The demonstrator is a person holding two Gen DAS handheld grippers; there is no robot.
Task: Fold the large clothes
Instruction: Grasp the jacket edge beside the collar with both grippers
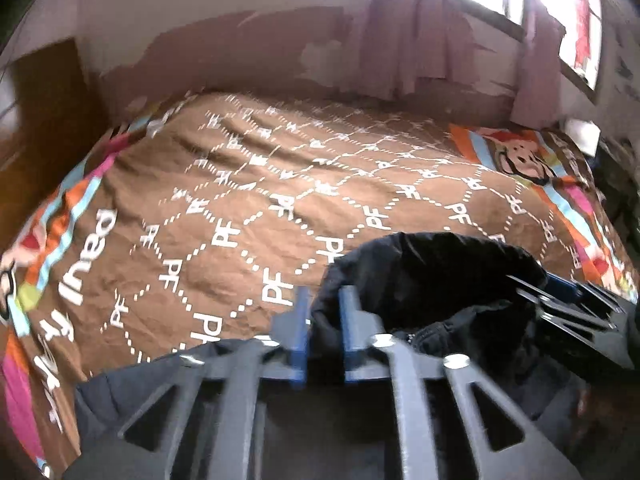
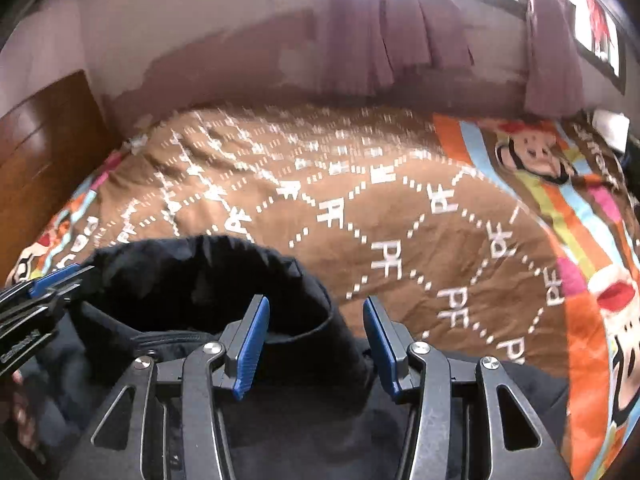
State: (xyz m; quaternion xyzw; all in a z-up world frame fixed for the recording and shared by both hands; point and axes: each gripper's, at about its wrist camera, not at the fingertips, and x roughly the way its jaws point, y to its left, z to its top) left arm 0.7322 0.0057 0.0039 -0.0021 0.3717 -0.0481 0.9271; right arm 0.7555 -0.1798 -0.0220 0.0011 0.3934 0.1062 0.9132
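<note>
A black jacket (image 1: pixel 432 280) lies at the near edge of the bed, its collar or hood standing up in a curved rim; it also shows in the right wrist view (image 2: pixel 208 280). My left gripper (image 1: pixel 324 312) is shut on a fold of the jacket's collar edge between its blue pads. My right gripper (image 2: pixel 316 328) is open, its blue pads either side of the jacket's right collar edge, with cloth between them. Each gripper shows in the other's view: the right one at the right edge (image 1: pixel 576 300), the left one at the left edge (image 2: pixel 48 284).
A brown bedspread (image 1: pixel 280 184) with white "PF" lattice and colourful monkey borders covers the bed. A wooden headboard (image 2: pixel 44 148) stands at the left. A wall with purple curtains (image 2: pixel 380 32) and a bright window lies beyond.
</note>
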